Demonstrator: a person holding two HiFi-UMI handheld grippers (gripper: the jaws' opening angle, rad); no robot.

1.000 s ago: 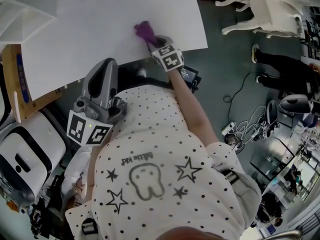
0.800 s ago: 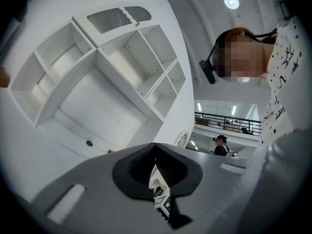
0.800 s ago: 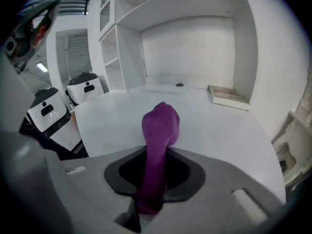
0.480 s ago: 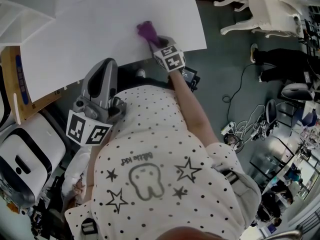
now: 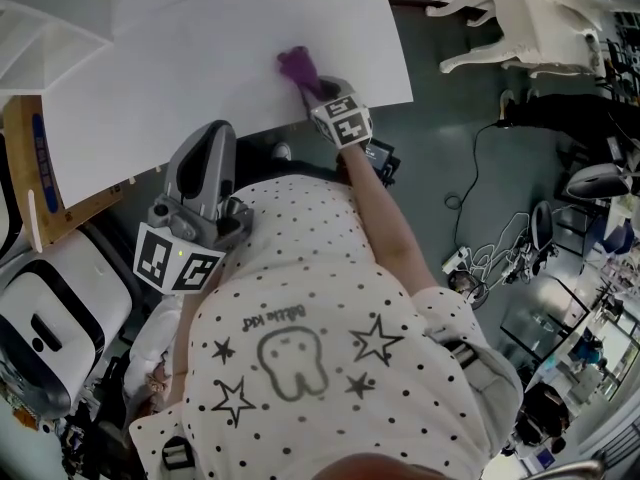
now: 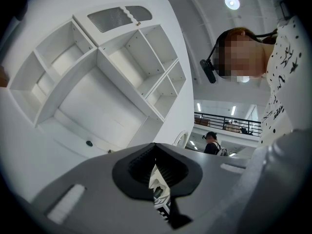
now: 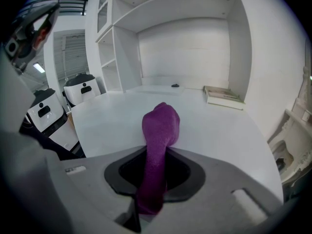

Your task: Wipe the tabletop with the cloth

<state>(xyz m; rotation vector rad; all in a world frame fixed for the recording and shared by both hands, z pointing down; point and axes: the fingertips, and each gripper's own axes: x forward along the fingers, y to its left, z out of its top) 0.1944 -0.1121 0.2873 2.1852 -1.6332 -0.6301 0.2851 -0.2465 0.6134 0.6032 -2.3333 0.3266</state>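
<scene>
A purple cloth [image 5: 295, 65] rests on the white tabletop [image 5: 200, 58] near its front right corner. My right gripper [image 5: 312, 88] is shut on it, with its marker cube just off the table's edge. In the right gripper view the cloth [image 7: 159, 126] stands out from between the jaws of the right gripper [image 7: 157, 155], and its bunched end touches the tabletop [image 7: 214, 126]. My left gripper [image 5: 203, 158] hangs off the table beside the person's body. In its own view the left gripper [image 6: 155, 152] is shut on nothing and points up at white shelves.
A book [image 7: 223, 95] lies at the table's far edge. White shelving [image 7: 185, 13] stands behind the table. White chairs [image 5: 530, 18] are at the upper right, white machines [image 5: 50, 308] and a wooden board [image 5: 30, 168] at the left, and cables [image 5: 490, 248] on the floor.
My right gripper has slid the purple cloth a little to the right along the tabletop. The left gripper has stayed where it was.
</scene>
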